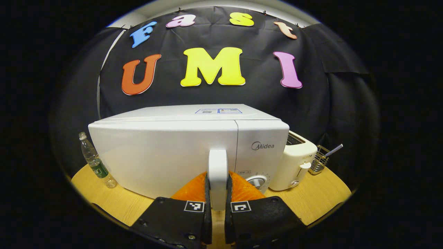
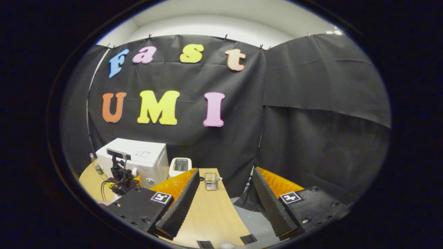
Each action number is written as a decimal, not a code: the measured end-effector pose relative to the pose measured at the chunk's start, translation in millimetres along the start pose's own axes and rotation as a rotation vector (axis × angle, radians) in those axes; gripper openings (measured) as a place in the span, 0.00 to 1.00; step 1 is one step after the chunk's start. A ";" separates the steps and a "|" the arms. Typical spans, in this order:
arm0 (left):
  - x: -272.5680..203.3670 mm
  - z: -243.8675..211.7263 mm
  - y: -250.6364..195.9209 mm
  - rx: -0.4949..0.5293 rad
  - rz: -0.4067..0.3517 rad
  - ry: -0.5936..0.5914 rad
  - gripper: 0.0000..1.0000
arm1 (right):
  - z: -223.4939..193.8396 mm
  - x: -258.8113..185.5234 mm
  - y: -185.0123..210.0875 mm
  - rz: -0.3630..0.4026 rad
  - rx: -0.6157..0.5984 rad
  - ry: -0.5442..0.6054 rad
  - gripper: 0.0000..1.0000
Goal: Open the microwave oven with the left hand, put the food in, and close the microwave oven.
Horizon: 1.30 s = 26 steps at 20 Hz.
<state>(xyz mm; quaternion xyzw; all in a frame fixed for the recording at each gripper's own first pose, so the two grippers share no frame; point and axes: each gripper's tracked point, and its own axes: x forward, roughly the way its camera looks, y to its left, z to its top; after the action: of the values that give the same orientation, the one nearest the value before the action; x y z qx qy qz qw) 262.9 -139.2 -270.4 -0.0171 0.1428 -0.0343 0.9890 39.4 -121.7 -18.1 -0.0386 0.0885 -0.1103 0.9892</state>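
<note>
- In the left gripper view, the microwave oven [image 1: 180, 152] is seen on the wooden table [image 1: 104, 197], its door shut; the white vertical door handle [image 1: 218, 173] is pinched between the 2 fingers of the left gripper [image 1: 218, 202], which are pressed against its sides.
- A round dial [image 1: 256, 181] is seen on the oven's control panel, just right of the handle.
- A clear water bottle [image 1: 95, 162] with a green label is stood upright just beside the oven's left side; a cream toaster [image 1: 296, 162] is set close to its right side; a wire holder [image 1: 320, 159] with a striped stick in it is placed beyond the toaster, near the table's edge.
- In the right gripper view, the right gripper [image 2: 225, 204] is held well apart from the oven [image 2: 138, 159], its 2 fingers spread wide with nothing between them.
- Between those fingers, farther off, a small glass cup [image 2: 211, 181] is seen on the table [image 2: 207, 214]; the toaster [image 2: 180, 166] is seen beside the oven.
- The left gripper [image 2: 119, 176], carrying its camera, is seen in front of the oven, partly hiding its door.
- Whether any food lies on the table cannot be told.
</note>
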 end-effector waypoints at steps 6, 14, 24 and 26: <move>1.7 -1.3 1.1 0.003 -0.021 0.013 0.14 | -2.1 -1.1 2.1 0.015 0.001 -0.003 0.99; -1.4 -2.0 0.7 -0.005 -0.051 0.033 0.13 | -6.9 -2.4 10.4 0.051 0.021 0.000 0.99; -71.1 -23.2 18.3 -0.001 -0.064 0.038 0.13 | -16.3 -15.2 11.2 0.071 0.007 -0.006 0.99; -95.7 -30.0 30.0 0.028 -0.066 0.031 0.13 | -20.0 -16.9 24.0 0.103 -0.001 -0.002 0.91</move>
<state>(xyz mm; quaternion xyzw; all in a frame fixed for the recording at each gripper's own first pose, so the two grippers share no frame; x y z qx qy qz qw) 164.7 -103.1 -273.5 -0.0074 0.1569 -0.0690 0.9852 24.6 -95.7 -37.3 -0.0345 0.0892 -0.0592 0.9937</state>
